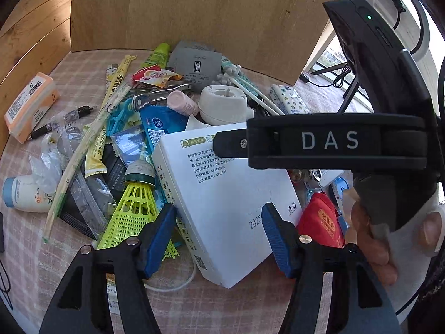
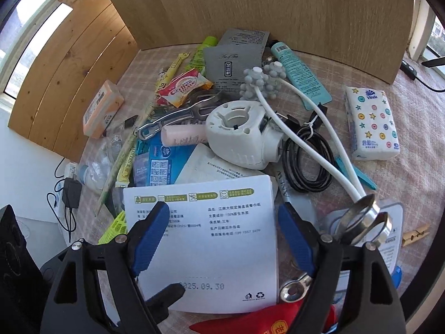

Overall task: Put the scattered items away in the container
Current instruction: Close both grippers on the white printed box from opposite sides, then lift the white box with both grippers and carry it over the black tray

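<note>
A white tissue box (image 1: 222, 200) lies on top of a heap of small items on a checked tablecloth; it also shows in the right wrist view (image 2: 205, 239). My left gripper (image 1: 219, 236) is open, its blue pads either side of the box's near corner. My right gripper (image 2: 222, 239) is open, its blue pads straddling the box from above, apart from its sides. In the left wrist view the right gripper's black body (image 1: 333, 142) hangs over the box. No container is in view.
The heap holds a yellow shuttlecock (image 1: 133, 208), a white round plastic part (image 2: 242, 133), a coiled black cable (image 2: 308, 161), a tissue pack (image 2: 372, 122), a red packet (image 1: 325, 222) and an orange box (image 1: 30, 105). Wooden panels (image 2: 250, 2) wall the back and left.
</note>
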Action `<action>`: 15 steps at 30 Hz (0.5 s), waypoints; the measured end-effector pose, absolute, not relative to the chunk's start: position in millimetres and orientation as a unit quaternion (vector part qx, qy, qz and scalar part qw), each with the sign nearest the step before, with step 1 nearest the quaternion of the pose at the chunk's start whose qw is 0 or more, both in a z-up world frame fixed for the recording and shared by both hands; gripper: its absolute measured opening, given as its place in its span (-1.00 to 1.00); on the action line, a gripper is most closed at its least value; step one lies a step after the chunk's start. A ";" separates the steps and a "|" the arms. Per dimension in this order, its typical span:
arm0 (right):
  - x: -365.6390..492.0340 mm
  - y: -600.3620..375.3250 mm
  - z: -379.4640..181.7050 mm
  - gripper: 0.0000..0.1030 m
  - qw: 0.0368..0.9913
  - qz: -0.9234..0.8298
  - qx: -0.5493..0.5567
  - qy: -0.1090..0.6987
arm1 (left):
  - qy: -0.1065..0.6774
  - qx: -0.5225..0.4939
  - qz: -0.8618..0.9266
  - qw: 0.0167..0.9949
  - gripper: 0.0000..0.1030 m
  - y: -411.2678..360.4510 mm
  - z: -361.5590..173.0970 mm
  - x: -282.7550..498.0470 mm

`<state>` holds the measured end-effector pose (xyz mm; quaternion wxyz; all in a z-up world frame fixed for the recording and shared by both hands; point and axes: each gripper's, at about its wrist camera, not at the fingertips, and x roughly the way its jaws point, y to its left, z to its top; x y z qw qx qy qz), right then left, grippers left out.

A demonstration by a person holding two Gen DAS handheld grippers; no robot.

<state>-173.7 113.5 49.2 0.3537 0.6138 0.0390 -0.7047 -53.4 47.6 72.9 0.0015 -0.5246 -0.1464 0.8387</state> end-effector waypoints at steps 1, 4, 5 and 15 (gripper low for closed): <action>-172.6 112.6 48.8 0.60 0.352 -0.705 0.614 0.041 | -0.149 -0.524 0.838 0.001 0.20 46.3 72.4 -52.9; -168.3 113.4 46.1 0.60 0.349 -0.701 0.621 0.037 | -0.168 -0.525 0.835 0.001 0.20 40.0 68.2 -52.0; -166.6 113.7 45.5 0.60 0.347 -0.700 0.623 0.037 | -0.170 -0.527 0.833 0.000 0.20 39.3 66.1 -52.4; -154.2 128.8 50.3 0.57 0.336 -0.699 0.632 -0.005 | -0.189 -0.523 0.831 -0.005 0.20 36.0 68.3 -47.2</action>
